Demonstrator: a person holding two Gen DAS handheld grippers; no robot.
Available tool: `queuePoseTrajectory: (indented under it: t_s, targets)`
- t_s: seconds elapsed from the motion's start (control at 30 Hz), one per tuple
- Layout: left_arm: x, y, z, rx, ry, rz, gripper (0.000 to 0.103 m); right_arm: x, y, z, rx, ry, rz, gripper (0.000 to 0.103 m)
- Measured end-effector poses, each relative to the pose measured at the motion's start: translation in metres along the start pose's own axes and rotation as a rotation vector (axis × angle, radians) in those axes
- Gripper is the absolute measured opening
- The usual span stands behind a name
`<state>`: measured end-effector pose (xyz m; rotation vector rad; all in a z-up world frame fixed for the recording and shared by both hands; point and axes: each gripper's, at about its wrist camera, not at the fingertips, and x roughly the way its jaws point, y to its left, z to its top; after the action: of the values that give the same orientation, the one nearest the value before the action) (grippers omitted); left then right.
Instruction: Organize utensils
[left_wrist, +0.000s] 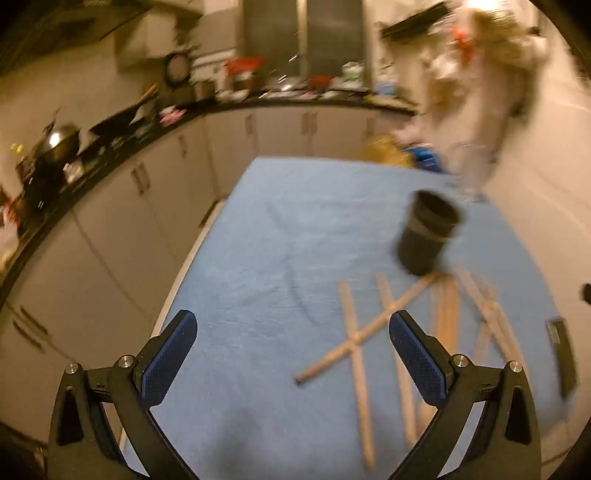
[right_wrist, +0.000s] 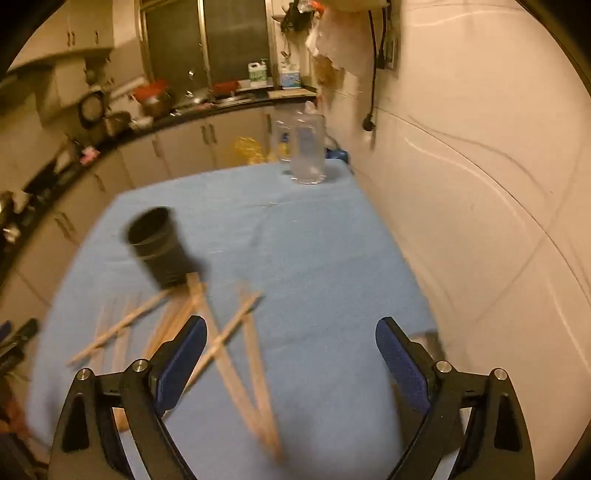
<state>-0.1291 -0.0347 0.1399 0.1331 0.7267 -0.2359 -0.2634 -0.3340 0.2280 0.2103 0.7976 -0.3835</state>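
Left tool: pads spread wide, nothing between them, hanging above the blue-covered counter.
Right tool: pads likewise apart and empty.
Chopsticks: wooden, scattered and crossed just in front of the black cup, one tip touching its base.
Handling: probably light, stiff, thin; likely to roll or pivot.
Hold: mid-length on an uncrossed stick.
Cup: upright, likely tips easily.

Dim warm light, motion blur, fisheye warping
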Motion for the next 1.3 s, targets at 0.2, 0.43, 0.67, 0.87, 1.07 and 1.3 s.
queuePoseTrajectory:
  t_s: [0.2,0.43,0.67,0.87,1.07,1.3]
  targets:
    - [-0.066,-0.023,-0.014,0.091,-0.047,-0.119,0.103,-0.053,0.033,-0.026,0.021,0.016,0.102,0.095]
    - [-0.076,-0.04,-0.012,0.168,-0.036,-0.19,0.103,-0.078,0.052,-0.04,-0.042,0.007,0.075,0.091]
    - [-0.075,-0.036,-0.011,0.182,-0.028,-0.212,0.103,-0.088,0.049,-0.043,-0.035,-0.01,0.079,0.089]
    - [-0.077,-0.028,-0.012,0.157,-0.012,-0.213,0.103,-0.086,0.054,-0.043,-0.053,0.006,0.09,0.088]
    - [-0.073,-0.025,-0.014,0.148,0.003,-0.202,0.103,-0.083,0.057,-0.044,-0.064,0.015,0.101,0.087]
    - [-0.071,-0.026,-0.013,0.159,-0.004,-0.204,0.103,-0.081,0.056,-0.045,-0.062,0.011,0.102,0.085]
